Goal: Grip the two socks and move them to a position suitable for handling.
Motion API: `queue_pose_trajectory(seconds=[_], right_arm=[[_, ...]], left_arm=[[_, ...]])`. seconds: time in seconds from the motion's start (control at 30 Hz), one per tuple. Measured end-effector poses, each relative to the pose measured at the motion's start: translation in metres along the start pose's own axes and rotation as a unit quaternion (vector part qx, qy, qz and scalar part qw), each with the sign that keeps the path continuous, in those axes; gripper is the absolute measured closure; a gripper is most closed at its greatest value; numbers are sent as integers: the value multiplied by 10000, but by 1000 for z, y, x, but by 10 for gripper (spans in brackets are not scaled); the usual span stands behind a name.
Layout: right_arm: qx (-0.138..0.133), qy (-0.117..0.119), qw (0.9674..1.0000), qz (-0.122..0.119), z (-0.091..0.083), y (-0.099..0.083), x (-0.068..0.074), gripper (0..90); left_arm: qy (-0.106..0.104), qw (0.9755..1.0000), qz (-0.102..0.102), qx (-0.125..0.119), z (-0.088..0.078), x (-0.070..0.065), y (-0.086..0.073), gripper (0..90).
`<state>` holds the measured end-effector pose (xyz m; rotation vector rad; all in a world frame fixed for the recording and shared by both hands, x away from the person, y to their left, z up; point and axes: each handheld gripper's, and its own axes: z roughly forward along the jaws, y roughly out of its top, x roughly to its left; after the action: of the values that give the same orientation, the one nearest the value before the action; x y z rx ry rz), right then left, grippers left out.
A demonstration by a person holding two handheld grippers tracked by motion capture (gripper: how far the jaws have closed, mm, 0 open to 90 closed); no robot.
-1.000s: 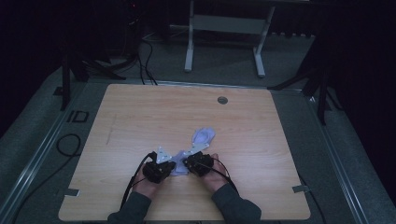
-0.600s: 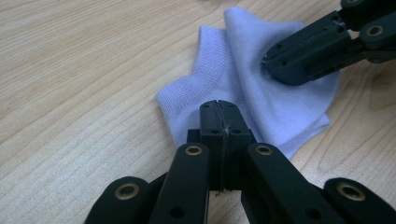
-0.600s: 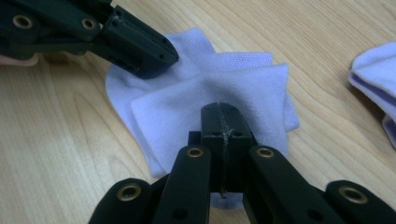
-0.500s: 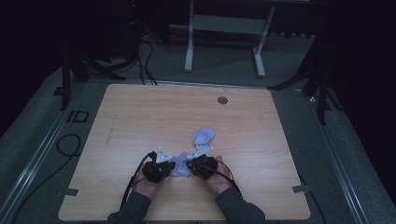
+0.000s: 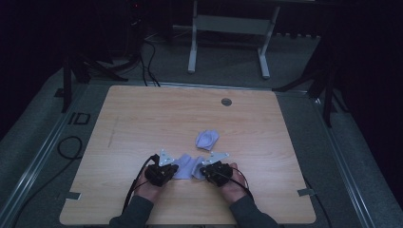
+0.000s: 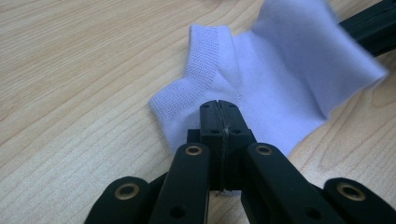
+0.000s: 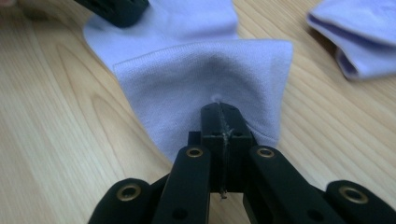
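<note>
1. Low in the middle of the high view, a pale lilac sock (image 5: 186, 167) lies flat on the desk (image 5: 142, 118) between the two grippers.
2. Left gripper (image 5: 167, 170) is pinching the sock's left end.
3. Right gripper (image 5: 205, 171) is pinching the sock's right end.
4. Just above, a second sock (image 5: 207, 139) lies folded, apart.
</note>
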<state>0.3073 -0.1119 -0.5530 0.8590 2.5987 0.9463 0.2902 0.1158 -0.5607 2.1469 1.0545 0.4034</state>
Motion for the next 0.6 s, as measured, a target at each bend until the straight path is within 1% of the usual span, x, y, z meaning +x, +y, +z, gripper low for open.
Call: queue_pose_trajectory(seconds=[0.23,0.4,0.6], right_arm=[[30,-32,9999,129,-13,-15,-11,873],[86,-128,9997,183,-18,-19,-17,845],[69,-198,9995,232,-22,-24,-24,760]], left_arm=[[15,10000,0,28,-1,0,0,897],[6,10000,-7,38,-1,0,0,897],[9,10000,22,58,-2,0,0,896]])
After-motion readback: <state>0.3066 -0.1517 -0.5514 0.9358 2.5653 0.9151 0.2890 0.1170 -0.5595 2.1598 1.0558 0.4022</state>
